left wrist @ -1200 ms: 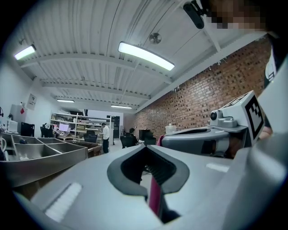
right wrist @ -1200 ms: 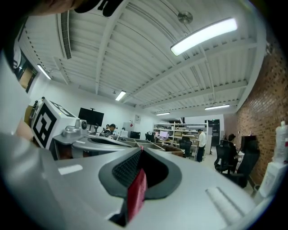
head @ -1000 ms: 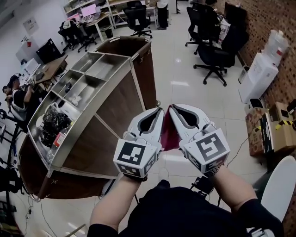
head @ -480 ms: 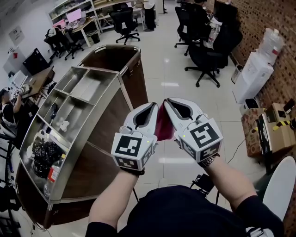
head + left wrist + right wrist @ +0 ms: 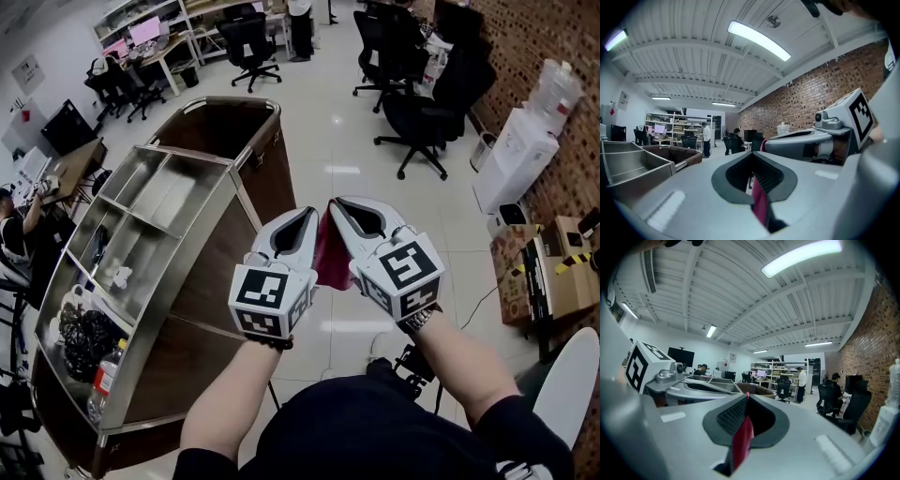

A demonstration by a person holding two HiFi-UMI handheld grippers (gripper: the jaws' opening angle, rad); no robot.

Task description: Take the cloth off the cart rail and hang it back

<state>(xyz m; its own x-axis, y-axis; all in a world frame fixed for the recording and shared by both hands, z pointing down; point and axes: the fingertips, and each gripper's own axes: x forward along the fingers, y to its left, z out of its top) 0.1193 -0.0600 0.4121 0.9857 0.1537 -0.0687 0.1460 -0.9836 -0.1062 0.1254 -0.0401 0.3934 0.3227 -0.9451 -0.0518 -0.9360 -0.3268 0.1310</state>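
Observation:
A dark red cloth [image 5: 332,259] hangs between my two grippers, over the floor beside the cart. My left gripper [image 5: 309,217] is shut on one edge of it; in the left gripper view the cloth [image 5: 760,206] is pinched between the jaws. My right gripper [image 5: 337,206] is shut on the other edge, and the cloth [image 5: 742,441] shows red between its jaws. Both grippers are level and close together. The cart [image 5: 176,192] has a steel compartment top, brown sides and a chrome rail [image 5: 232,99] round its far end. It stands just left of my left gripper.
A black bag [image 5: 82,337] and a bottle [image 5: 103,380] lie in the cart's near compartment. Office chairs [image 5: 422,112] stand ahead on the tiled floor. Against the brick wall at the right are a water dispenser [image 5: 514,150] and cardboard boxes [image 5: 553,272]. Desks with people sit far left.
Both grippers have moved together with the cloth still pinched between them. The cart now lies closer to my left gripper and further forward in the view.

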